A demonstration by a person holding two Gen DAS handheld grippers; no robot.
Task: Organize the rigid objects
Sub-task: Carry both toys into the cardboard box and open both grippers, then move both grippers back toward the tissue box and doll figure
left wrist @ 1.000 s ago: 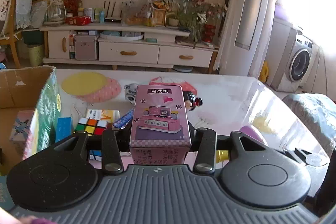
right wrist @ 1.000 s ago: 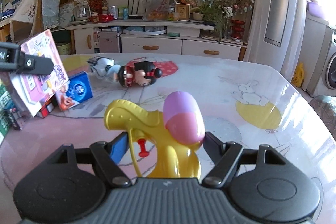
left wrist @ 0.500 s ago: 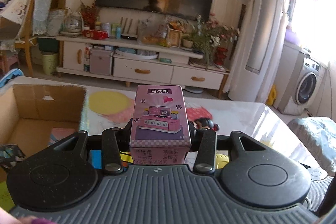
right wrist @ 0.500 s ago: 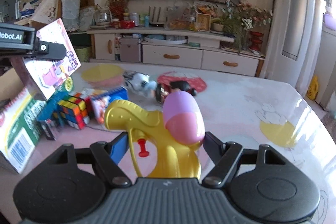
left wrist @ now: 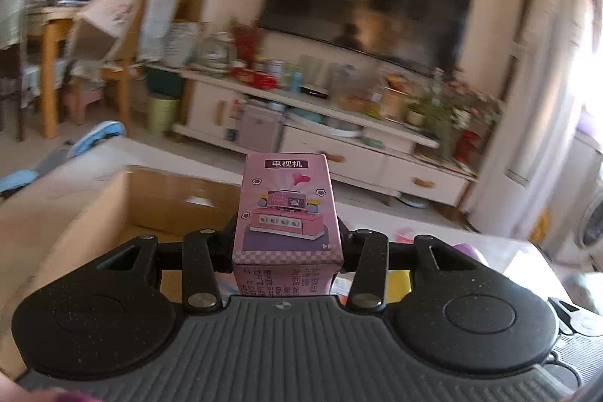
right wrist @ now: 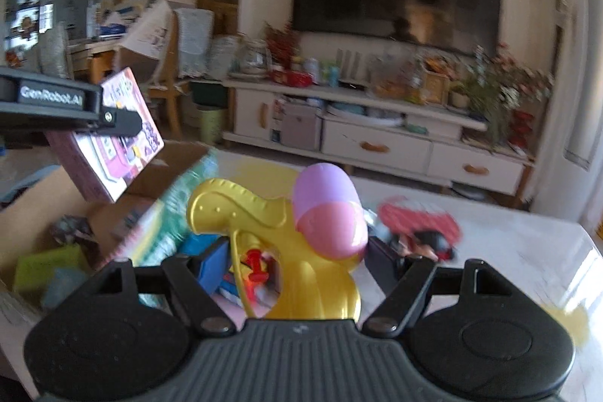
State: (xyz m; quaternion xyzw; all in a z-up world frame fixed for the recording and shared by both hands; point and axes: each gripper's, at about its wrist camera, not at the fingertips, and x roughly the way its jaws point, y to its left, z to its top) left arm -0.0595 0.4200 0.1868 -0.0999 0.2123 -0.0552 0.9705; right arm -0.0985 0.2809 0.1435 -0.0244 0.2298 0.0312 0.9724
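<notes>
A pink toy box (left wrist: 287, 209) with a printed TV cabinet stands upright between the fingers of my left gripper (left wrist: 286, 240), which is shut on it. It hangs above the open cardboard carton (left wrist: 169, 191). In the right wrist view the same pink box (right wrist: 120, 157) and the left gripper (right wrist: 124, 123) hover over the carton (right wrist: 34, 198) at the left. My right gripper (right wrist: 297, 262) is shut on the grip of a yellow toy water gun (right wrist: 241, 213) with a pink and purple tank (right wrist: 328, 209), just right of the carton's green printed wall (right wrist: 177, 209).
Inside the carton lie a green packet (right wrist: 41, 270) and a dark item (right wrist: 75, 232). A blue box (right wrist: 215, 262) and a black-haired doll (right wrist: 429, 240) lie on the pale table (right wrist: 508, 251). A TV cabinet (right wrist: 377, 145) stands behind it.
Both grippers have risen and swung left with their loads. The pink box is now over the carton's opening, and the water gun has come up beside the carton's wall.
</notes>
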